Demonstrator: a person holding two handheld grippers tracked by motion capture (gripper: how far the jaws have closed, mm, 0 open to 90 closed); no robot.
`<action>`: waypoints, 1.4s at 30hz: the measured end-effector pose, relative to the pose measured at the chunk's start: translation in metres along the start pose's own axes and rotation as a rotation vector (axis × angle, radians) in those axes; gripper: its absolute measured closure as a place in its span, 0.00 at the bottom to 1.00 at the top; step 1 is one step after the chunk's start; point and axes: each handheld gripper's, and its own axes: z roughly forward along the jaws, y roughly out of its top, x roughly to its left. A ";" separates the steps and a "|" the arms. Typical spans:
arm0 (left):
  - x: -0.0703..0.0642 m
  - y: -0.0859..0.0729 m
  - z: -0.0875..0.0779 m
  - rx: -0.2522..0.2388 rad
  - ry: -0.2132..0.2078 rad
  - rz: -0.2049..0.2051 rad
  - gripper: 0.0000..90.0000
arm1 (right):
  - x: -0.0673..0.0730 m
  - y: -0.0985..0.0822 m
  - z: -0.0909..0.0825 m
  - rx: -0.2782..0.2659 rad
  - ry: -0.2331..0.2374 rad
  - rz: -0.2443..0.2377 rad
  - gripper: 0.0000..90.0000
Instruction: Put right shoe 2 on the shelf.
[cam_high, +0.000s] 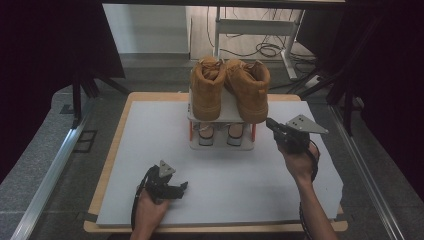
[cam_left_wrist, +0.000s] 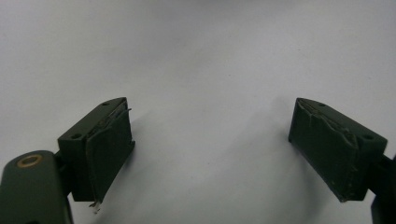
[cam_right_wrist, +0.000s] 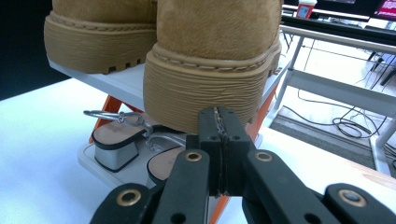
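- Closed black jaws of the right gripper (cam_right_wrist: 219, 154) point at the heel of the nearer tan boot (cam_right_wrist: 215, 60), pads pressed together on nothing; they need to part before they can take the heel
- both boots, the other (cam_high: 206, 92) alongside, stand on the top shelf of the small rack (cam_high: 221, 112) mid-table
- left gripper (cam_high: 172, 189) rests apart, jaws wide, empty
- sandals (cam_right_wrist: 114, 140) below and the orange leg (cam_right_wrist: 261, 116) crowd a low approach
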 end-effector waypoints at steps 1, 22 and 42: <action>0.000 0.000 0.000 0.000 0.000 0.000 0.15 | 0.000 0.000 0.001 0.003 -0.001 -0.002 0.99; 0.000 0.000 0.000 0.000 0.000 0.000 0.15 | 0.009 0.000 0.019 0.006 0.025 0.011 0.99; 0.000 0.000 0.000 0.004 0.000 0.004 0.15 | 0.023 0.007 0.045 0.018 0.056 -0.003 1.00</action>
